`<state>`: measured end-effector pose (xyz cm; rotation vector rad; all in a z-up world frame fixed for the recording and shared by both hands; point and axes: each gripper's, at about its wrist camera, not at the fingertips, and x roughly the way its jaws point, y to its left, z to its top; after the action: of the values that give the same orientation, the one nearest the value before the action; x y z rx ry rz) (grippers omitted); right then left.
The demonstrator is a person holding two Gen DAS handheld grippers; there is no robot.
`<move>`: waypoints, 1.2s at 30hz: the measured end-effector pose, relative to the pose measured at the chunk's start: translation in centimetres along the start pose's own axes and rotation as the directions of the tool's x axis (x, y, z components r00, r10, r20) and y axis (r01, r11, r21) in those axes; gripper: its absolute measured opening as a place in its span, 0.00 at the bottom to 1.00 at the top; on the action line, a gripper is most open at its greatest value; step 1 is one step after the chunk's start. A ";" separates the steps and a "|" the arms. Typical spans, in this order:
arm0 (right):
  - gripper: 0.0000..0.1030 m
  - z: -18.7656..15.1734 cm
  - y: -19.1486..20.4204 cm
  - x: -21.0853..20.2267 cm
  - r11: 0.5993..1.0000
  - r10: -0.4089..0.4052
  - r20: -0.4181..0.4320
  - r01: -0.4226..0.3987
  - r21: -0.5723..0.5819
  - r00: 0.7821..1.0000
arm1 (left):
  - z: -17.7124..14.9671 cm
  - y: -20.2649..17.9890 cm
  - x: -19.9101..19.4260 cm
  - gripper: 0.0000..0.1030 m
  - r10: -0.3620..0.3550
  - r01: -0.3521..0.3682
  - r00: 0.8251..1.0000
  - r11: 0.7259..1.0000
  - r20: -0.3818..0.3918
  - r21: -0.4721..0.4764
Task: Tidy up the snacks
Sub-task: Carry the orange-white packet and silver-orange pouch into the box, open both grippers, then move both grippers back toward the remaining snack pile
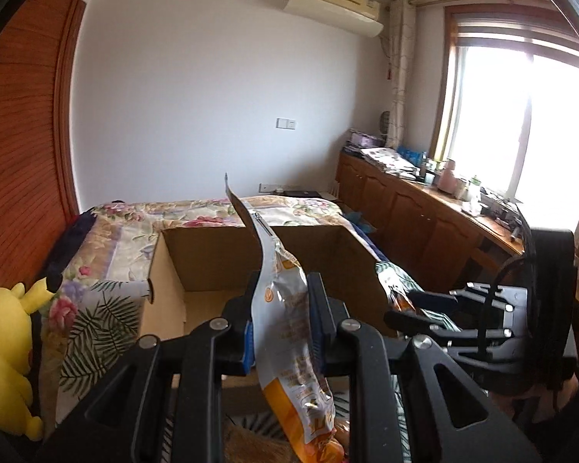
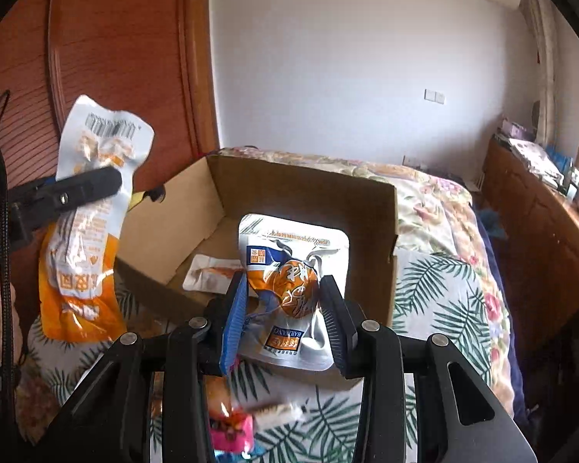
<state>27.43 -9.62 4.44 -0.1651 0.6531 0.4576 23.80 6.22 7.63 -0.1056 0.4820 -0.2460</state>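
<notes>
My left gripper [image 1: 280,328] is shut on a long orange and silver snack packet [image 1: 285,320] held upright in front of the open cardboard box [image 1: 208,254]. The same packet [image 2: 85,223] and left gripper [image 2: 77,189] show at the left of the right wrist view. My right gripper [image 2: 285,320] is shut on a square silver and orange snack pouch [image 2: 293,281], held above the box's near edge [image 2: 378,301]. One small snack packet [image 2: 212,274] lies on the box floor. The right gripper [image 1: 417,308] also shows at the right of the left wrist view.
The box sits on a bed with a floral and leaf-print cover [image 2: 444,289]. A pink snack [image 2: 231,432] and a small wrapped stick [image 2: 278,411] lie on the bed below my right gripper. A yellow plush toy [image 1: 4,347] sits at the left. A wooden cabinet [image 1: 424,212] lines the right wall.
</notes>
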 end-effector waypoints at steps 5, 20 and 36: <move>0.37 -0.3 -0.4 1.5 1.000 -0.013 -0.017 0.013 0.015 1.000 | 0.8 1.5 2.0 0.19 0.042 -0.042 0.999 0.999 -0.024 -0.020; 0.38 -0.8 -0.6 4.3 0.998 -0.048 -0.069 0.051 0.042 0.996 | 1.2 0.7 6.4 0.20 0.068 -0.070 0.993 0.997 -0.101 -0.012; 0.48 -2.6 -1.1 2.5 0.997 0.004 -0.034 -0.002 0.082 0.999 | -0.6 -0.6 6.0 0.45 0.077 -0.077 0.991 0.997 -0.109 0.010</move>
<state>28.24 -10.50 0.83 -0.0941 0.7041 0.4309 28.57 4.09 4.53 -0.0675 0.5932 -0.1783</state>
